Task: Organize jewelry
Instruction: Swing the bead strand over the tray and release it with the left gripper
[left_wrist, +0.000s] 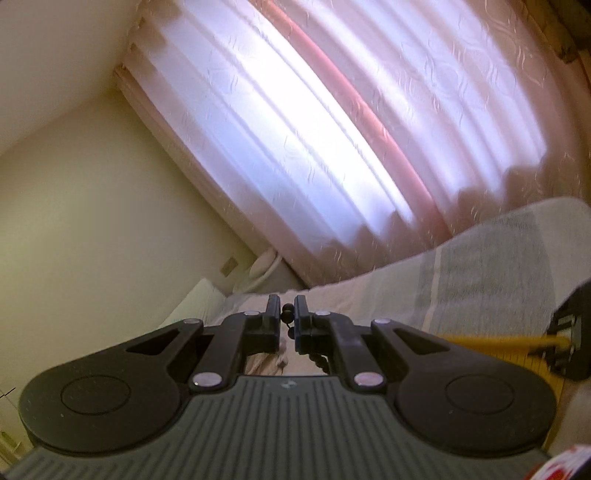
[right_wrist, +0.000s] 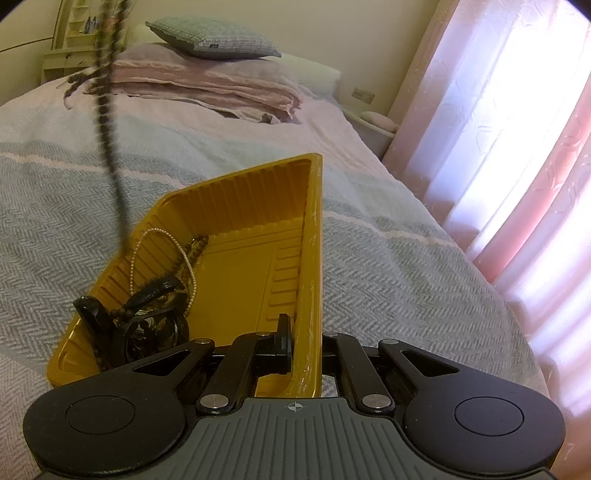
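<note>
Here one yellow tray (right_wrist: 236, 236) rests on the bed (right_wrist: 388, 258), its right rim pinched by the right gripper (right_wrist: 304, 334). Inside lie one pearl strand (right_wrist: 162, 254) and dark pieces. The left gripper (left_wrist: 285, 321) clamps one dark bead necklace (left_wrist: 287, 314), hanging over the tray's left edge.

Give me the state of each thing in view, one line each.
Left tool: shut on the dark bead necklace.
Dark bead necklace: hanging above the tray, blurred.
Right tool: shut on the tray's right wall.
Yellow tray: tilted, jewelry piled at its left side.
Pearl necklace: draped against the tray's left wall.
</note>
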